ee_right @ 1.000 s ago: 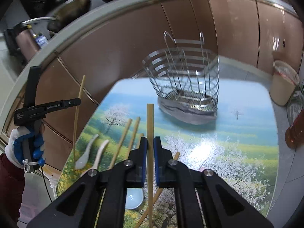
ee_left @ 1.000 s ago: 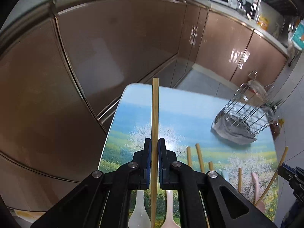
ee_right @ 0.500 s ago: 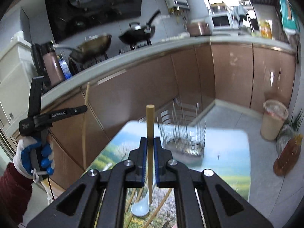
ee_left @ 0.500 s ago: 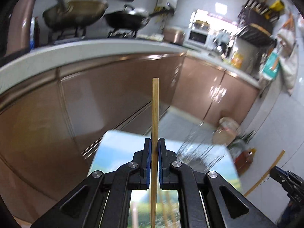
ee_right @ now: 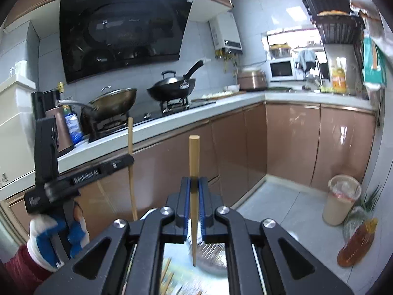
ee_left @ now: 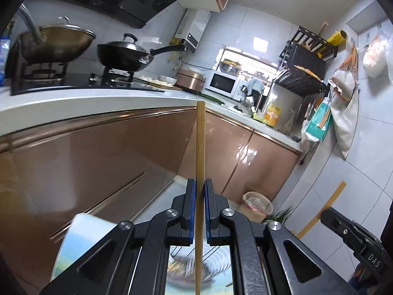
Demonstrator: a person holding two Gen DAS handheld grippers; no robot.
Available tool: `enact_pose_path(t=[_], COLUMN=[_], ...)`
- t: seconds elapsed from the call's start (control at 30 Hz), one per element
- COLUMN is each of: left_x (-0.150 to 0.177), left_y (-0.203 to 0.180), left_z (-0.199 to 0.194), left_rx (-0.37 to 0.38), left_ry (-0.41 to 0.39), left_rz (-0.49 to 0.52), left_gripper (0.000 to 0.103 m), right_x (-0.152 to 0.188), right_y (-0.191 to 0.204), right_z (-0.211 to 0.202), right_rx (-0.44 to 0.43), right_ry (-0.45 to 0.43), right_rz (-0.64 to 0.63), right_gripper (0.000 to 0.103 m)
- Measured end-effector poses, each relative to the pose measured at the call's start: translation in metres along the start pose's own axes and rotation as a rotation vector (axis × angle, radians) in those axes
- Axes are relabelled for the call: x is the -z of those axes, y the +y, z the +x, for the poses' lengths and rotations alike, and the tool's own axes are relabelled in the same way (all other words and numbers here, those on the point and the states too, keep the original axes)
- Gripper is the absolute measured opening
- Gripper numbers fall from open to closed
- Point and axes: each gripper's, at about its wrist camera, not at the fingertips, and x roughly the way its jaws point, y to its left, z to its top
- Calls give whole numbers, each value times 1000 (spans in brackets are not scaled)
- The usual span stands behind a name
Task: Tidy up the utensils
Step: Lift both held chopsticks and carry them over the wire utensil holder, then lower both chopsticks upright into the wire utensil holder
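Left gripper (ee_left: 199, 209): blue-padded black jaws pinched on a chopstick (ee_left: 200, 152), a slim, square-edged bamboo stick. It stands upright between the pads, its blunt end well above them, its lower part running down past the frame edge.

Right gripper (ee_right: 194, 205): same build, jaws clamped on a second chopstick (ee_right: 194, 157), round-ended, pale wood. The thick end rises above the pads; the tapered tip hangs below them, over the wire utensil basket (ee_right: 208, 253).

Wire utensil basket: chromed rods, blurred, seen from above beneath both grippers; contents cannot be made out. It stands on a table (ee_left: 78, 233) with a printed landscape top. More bamboo sticks (ee_right: 167, 275) lie on the table near the basket.

Gloved hand (ee_right: 54, 236): white-and-blue glove, dark red sleeve, gripping the left tool's handle in the right wrist view.

Surroundings: glossy copper-brown cabinet fronts (ee_left: 98, 159), white countertop, a lidded black wok (ee_left: 122, 54) and a steel wok (ee_left: 54, 41) on the hob. A beige waste bin (ee_right: 341, 201) stands on the grey floor tiles.
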Motion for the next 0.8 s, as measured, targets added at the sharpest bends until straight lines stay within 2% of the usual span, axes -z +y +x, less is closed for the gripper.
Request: enact_pose_path(t=[0.13,0.33,0.43,0.57,0.8], left_x=[7,34,52,70,90], left_y=[-3,1,8,12,23], left_z=[35,76,93,108,124], left_rx=[19,-24,-40,-86,-120], left_ry=[-15,-54,-47,-53,-58], left_rz=[-5,13,12,20,1], left_gripper=[7,7,7,7,7], right_x=[-2,17,35,61,90], right_y=[-11,-25,-29,-37,-44], right_z=[29,69,83,99,120], right_rx=[36,79,94,112,108], right_ry=[-16,-8,5,26,59], right_rz=[-23,-63,-80,-87,-89], right_gripper=[6,6,6,6,6])
